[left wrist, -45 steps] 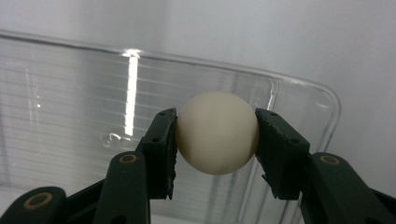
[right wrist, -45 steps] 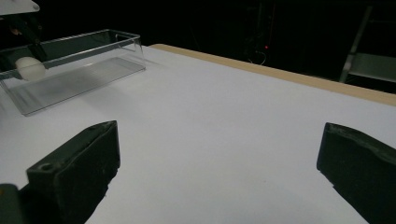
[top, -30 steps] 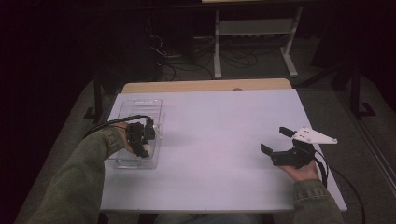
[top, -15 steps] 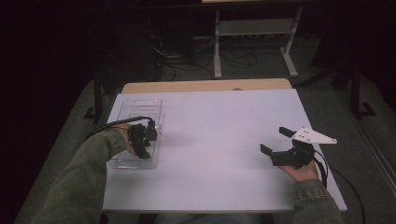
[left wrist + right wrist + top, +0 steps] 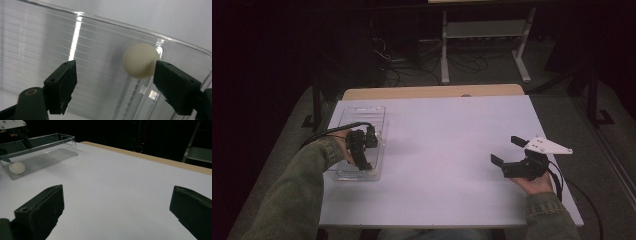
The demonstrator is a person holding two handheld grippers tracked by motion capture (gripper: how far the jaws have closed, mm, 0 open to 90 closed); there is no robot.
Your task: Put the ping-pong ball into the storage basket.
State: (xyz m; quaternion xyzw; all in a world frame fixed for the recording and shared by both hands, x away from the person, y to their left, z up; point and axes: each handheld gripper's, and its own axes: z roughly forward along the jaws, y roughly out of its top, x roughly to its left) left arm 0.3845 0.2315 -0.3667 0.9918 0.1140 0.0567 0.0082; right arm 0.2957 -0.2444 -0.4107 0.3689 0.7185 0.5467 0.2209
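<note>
Two tools open, left tool [image 5: 113,87] jaws just opening above white ball [image 5: 140,60] in clear tray [image 5: 360,114], seemingly untouched, right tool [image 5: 508,156] idle.

A dim lab or workshop room: a bare white table [image 5: 452,150] on a grey floor, tangled cables [image 5: 412,70] and a metal stand [image 5: 484,35] behind.

Dim, purplish frames — dark surroundings, glare streak on clear tray [image 5: 77,32]

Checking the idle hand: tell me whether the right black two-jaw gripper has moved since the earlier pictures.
No. The right black two-jaw gripper sits at the same spot near the white table's right edge.
</note>
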